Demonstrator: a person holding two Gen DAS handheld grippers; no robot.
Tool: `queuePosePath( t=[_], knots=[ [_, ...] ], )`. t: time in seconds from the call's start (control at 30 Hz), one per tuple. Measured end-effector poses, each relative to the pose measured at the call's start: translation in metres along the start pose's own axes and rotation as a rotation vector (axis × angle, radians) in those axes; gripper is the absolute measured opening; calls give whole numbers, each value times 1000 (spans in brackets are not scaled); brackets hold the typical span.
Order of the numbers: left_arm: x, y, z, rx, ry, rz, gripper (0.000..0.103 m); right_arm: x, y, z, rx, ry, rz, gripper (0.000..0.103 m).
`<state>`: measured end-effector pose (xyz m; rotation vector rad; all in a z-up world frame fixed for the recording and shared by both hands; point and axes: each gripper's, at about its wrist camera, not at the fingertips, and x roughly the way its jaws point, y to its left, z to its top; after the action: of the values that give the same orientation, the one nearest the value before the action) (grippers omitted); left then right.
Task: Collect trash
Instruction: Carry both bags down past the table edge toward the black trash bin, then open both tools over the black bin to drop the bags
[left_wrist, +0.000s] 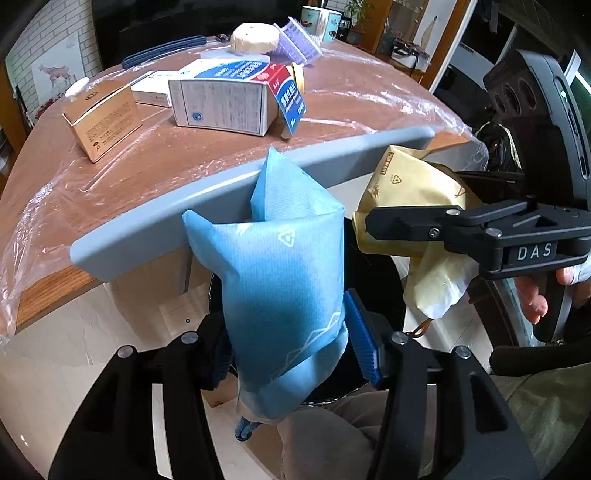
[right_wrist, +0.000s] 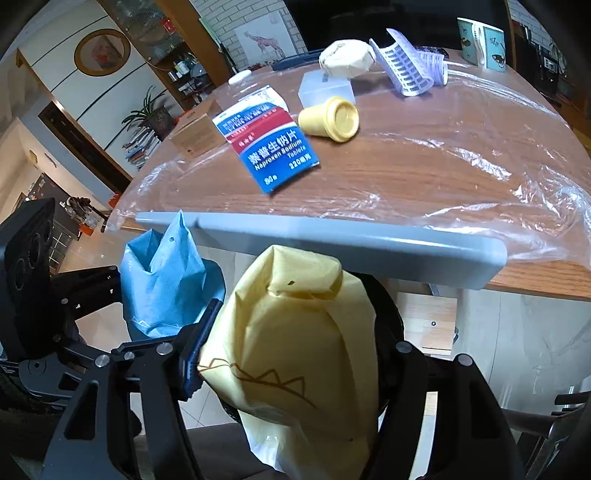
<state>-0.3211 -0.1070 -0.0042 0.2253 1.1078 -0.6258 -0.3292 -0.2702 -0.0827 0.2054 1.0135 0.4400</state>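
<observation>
My left gripper (left_wrist: 288, 332) is shut on a crumpled blue paper packet (left_wrist: 280, 266), its blue pads (left_wrist: 360, 332) pressing the packet's lower sides. Just to its right, my right gripper (left_wrist: 376, 225) is shut on a yellow paper packet (left_wrist: 410, 184). In the right wrist view the yellow packet (right_wrist: 291, 387) fills the space between the right gripper's (right_wrist: 295, 343) fingers, and the blue packet (right_wrist: 162, 280) sits in the left gripper (right_wrist: 129, 314) at the left. Both packets hang over a black round bin (left_wrist: 369, 273) in front of the table edge. The bin's rim (right_wrist: 388, 306) shows behind the yellow packet.
A wooden table (right_wrist: 424, 166) under clear plastic film has a grey front edge strip (right_wrist: 351, 240). On it lie a blue-and-red medicine box (right_wrist: 273, 147), a yellow cup (right_wrist: 332, 118), a brown carton (left_wrist: 103, 118), a white box (left_wrist: 221, 103) and a lilac mesh piece (right_wrist: 406, 70). A person's hand (left_wrist: 535, 299) holds the right gripper.
</observation>
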Motion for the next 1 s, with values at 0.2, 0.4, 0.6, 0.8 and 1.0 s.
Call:
queuePosePath(
  t=[0.2,0.4,0.6,0.8,1.0],
  knots=[
    [12,-2,-2,37,36,7,55,10,-2,-2,-6,12,-24,66],
    [23,-2,-6,72,68,18,55,21,-5,-2,-5,23,-54,66],
    [34,-3,-11,82,93,21,55,32,-8,-3,1,37,-71,66],
    [42,-7,-12,94,110,20,55,41,-13,-6,14,49,-87,66],
    [52,-13,-15,103,125,19,55,46,-13,-9,27,58,-99,66]
  ],
)
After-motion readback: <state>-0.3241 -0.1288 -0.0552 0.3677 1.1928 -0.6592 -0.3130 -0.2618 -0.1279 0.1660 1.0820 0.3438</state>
